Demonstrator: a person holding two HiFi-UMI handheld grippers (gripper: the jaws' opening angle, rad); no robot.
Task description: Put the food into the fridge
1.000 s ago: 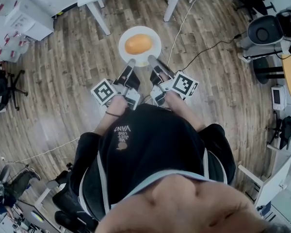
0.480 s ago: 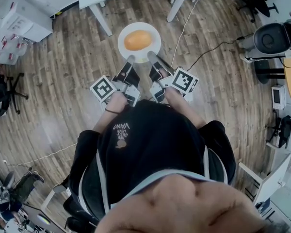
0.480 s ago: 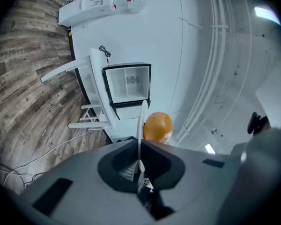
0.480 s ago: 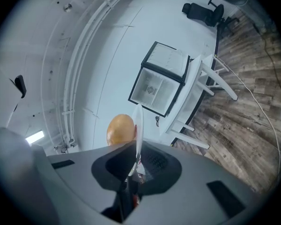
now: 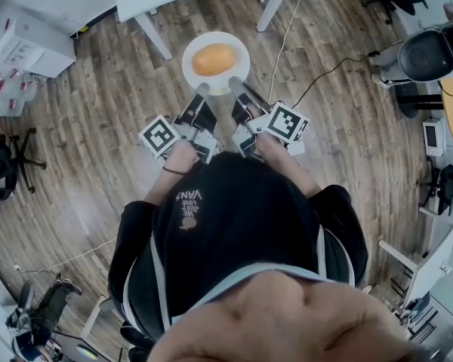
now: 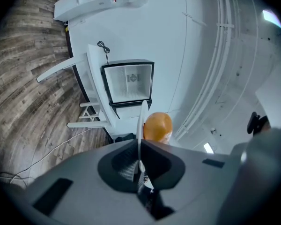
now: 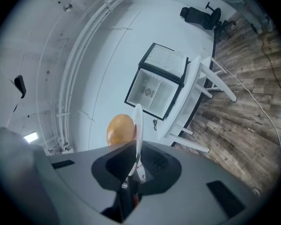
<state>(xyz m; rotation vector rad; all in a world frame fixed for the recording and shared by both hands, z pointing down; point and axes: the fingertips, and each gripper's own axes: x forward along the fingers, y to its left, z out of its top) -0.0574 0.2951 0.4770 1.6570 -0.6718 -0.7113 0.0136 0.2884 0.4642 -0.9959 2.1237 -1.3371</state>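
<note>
Lying crosswise to the person, long axis left to right, the orange food (image 5: pixel 214 59) sits on a white plate (image 5: pixel 216 38) above the wooden floor (image 5: pixel 98 127). The fingers of the left gripper (image 5: pixel 202 89) and the right gripper (image 5: pixel 235 87) pinch its near rim. A fridge (image 6: pixel 128 82) stands ahead on a white tabletop (image 6: pixel 96 86), and the plate is closer to it than a second ago.

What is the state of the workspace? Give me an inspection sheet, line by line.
Surface: wooden floor.
Job's things: orange food on white plate, held above the floor; small fridge ahead on a white table.
Clutter: white boxes at left.
Grippers: left gripper and right gripper, fingers shut on the plate's rim.
Cables: white cable across the floor.
Surroundings: office chair.
</note>
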